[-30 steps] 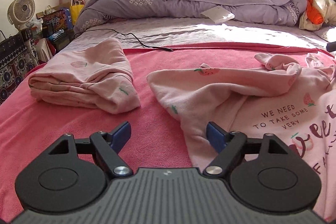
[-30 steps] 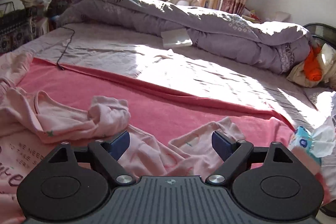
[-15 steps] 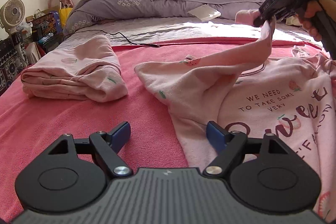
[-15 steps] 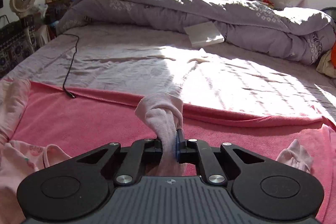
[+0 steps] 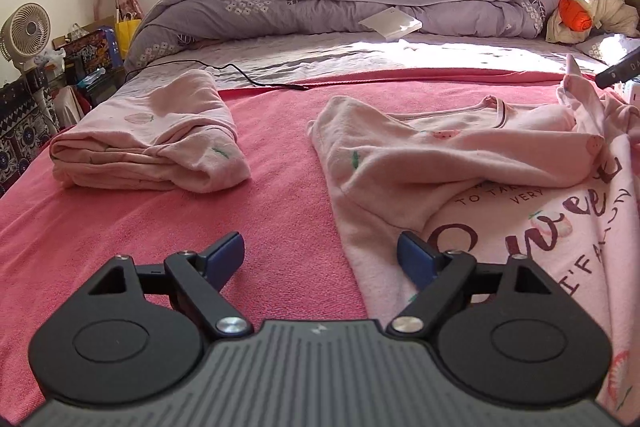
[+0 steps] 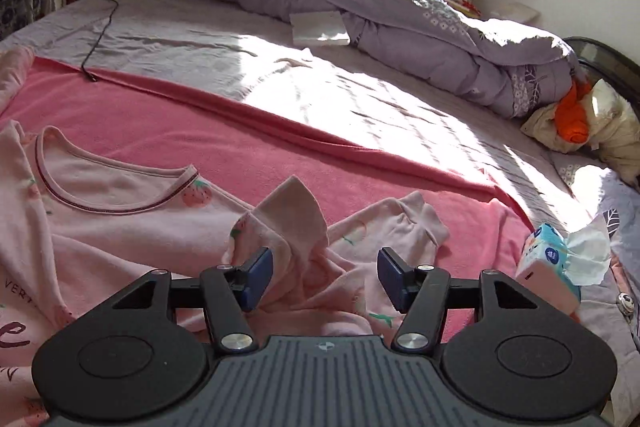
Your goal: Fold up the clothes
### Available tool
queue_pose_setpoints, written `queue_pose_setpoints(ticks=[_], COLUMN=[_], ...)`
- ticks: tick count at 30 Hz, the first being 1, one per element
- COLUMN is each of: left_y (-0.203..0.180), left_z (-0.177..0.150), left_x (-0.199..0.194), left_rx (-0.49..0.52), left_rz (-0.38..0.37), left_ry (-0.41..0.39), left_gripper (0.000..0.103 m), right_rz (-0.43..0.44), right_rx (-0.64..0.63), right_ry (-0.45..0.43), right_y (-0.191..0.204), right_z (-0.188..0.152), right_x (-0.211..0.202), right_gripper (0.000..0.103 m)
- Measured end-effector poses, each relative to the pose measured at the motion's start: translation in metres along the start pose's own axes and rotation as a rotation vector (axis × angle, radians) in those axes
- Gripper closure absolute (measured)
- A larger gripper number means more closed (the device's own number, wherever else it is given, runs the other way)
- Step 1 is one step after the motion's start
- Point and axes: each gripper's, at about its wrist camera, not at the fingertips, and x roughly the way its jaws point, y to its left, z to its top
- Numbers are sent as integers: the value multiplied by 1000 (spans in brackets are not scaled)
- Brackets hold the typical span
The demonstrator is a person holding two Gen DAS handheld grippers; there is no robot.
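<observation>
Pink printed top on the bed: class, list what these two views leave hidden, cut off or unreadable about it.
- Pink printed top, left wrist view: its slogan is partly covered by the sleeve lying across it, and the right edge cuts it off.
- Right wrist view: the hem lies behind the right gripper body; lettering is cut off at the left edge.
- Left gripper hides the top's near corner.
- Folded pink garment: its type cannot be told.

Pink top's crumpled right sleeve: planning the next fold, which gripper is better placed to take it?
Right gripper: open, the crumpled sleeve lies between its fingers. Left gripper hovers over the pink blanket.
</observation>
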Motion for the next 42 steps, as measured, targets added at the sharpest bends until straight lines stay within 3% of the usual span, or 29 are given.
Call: queue_pose_setpoints(ticks=[3, 6, 8, 10, 11, 12, 13, 16, 20, 21, 22, 23, 24, 26, 28, 31, 33, 34, 37, 40, 41, 42], left_y=[1, 1, 3, 7, 11, 16, 20, 31, 30, 29, 28, 27, 27, 26, 25, 16, 0, -17, -59, -82, -83, -80], left_z=[-3, -9, -14, -21, -25, -28, -29, -32, -33, -33, -33, -33, -33, -33, -30, -12, 4, 14, 33, 38, 39, 40], left_x=[-7, -16, -23, -29, -31, -30, -30, -30, -30, -30, -30, -30, -30, -32, -35, -43, -45, -42, -15, 25, 36, 43], left_rx=[20, 50, 60, 53, 38, 20, -2, -56, -55, -53, -51, -53, -56, -64, -68, -56, 20, 114, 318, 371, 352, 316], left_rz=[-8, -17, -44, -84, -112, -131, -147, -203, -200, -197, -193, -187, -180, -150, -125, -105, -106, -95, -52, -64, -69, -84], left_ry=[-11, -25, -44, -63, -69, -70, -67, -69, -67, -67, -68, -71, -74, -89, -114, -159, -182, -178, -98, 26, 54, 62], left_gripper=[17, 17, 17, 17, 18, 18, 18, 18, 17, 16, 15, 15, 15, 15, 15, 15, 13, 13, 15, 51, 67, 74], right_rz=[236, 422, 502, 526, 530, 542, 567, 603, 644, 650, 657, 656, 645, 593, 488, 335, 256, 217, 105, 72, 75, 76], right_rx=[-75, -243, -327, -371, -385, -384, -355, -329, -311, -284, -246, -211, -192, -204, -228, -220, -216, -223, -263, -306, -337, -373], right_ry=[-100, -187, -196, -153, -126, -98, -68, -120, -117, -119, -132, -158, -192, -281, -336, -321, -279, -263, -247, -257, -267, -276], right_y=[41, 111, 161, 204, 224, 240, 249, 267, 275, 268, 256, 242, 225, 184, 144, 80, 48, 37, 16, 14, 18, 23], right_z=[19, 40, 50, 57, 59, 62, 65, 76, 88, 88, 87, 85, 82, 71, 57, 27, 8, -1, -26, -42, -46, -50], right_x=[-17, -27, -15, 6, 17, 27, 34, 34, 46, 46, 42, 36, 27, 2, -17, -30, -27, -23, -11, 0, 4, 7], right_gripper=[42, 39, 36, 31, 35, 48, 99, 96, 89, 86, 72, 57, 52, 51, 51, 51, 51, 52, 52, 52, 52, 52])
